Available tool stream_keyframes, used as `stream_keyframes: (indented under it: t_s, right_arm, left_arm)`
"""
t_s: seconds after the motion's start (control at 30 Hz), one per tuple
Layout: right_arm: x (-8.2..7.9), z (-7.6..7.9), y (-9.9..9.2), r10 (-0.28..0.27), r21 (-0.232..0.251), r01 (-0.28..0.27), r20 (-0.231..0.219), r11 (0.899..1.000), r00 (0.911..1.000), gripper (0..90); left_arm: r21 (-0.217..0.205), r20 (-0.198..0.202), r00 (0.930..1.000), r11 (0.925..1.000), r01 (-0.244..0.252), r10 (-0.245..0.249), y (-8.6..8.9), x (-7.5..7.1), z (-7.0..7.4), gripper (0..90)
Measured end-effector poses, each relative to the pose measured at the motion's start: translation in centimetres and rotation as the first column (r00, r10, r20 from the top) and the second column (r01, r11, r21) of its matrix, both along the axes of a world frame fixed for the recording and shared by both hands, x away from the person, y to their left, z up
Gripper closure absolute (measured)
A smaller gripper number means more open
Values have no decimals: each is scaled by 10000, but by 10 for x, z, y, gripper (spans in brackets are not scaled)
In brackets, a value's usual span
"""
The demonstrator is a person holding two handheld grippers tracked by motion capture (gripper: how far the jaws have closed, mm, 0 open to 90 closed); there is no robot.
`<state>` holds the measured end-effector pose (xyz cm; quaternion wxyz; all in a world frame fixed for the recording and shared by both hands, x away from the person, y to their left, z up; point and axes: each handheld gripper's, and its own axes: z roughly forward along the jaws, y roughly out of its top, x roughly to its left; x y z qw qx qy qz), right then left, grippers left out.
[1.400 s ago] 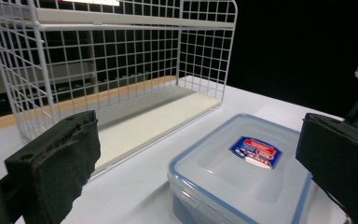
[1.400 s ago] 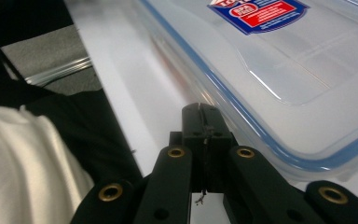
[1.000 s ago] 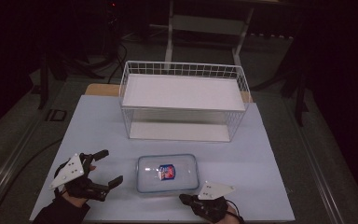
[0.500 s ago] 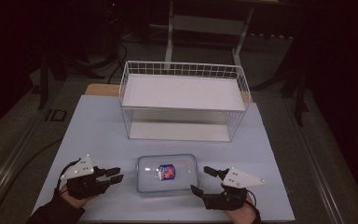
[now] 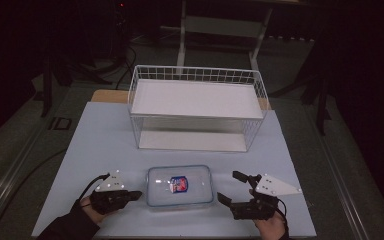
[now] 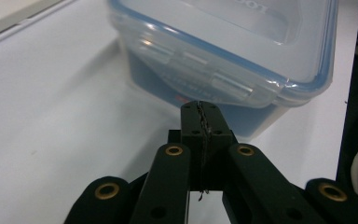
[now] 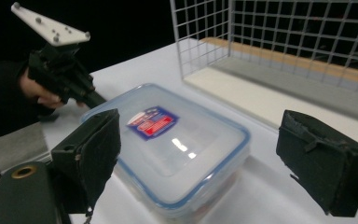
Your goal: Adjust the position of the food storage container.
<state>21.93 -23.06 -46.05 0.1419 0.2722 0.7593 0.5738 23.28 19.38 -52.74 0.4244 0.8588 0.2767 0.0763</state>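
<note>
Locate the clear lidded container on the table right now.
In the high view, the clear lidded container sits at the table's near edge between the left gripper and right gripper, in front of the wire basket.

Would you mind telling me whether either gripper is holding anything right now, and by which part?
Nothing is held. The left gripper is shut on itself just short of the container's latch; the right gripper stands open beside the container.

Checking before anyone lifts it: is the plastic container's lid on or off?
On. The blue-rimmed lid sits flat on the container, side clip folded down.
</note>
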Motion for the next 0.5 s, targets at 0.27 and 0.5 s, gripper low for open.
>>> stream_keyframes:
  t_s: [0.27, 0.5]
  right_arm:
    - [2, -2, -6, -190, 58, 190, -82, 9998, 9998, 133]
    - [-2, 3, -9, -474, -156, 485, 660, 9987, 9967, 130]
  left_arm:
    - [-2, -69, 9998, 9998, 192, -192, -11, 13, 1, 896]
    - [-16, -35, 9994, 9994, 335, -335, -28, 24, 1, 896]
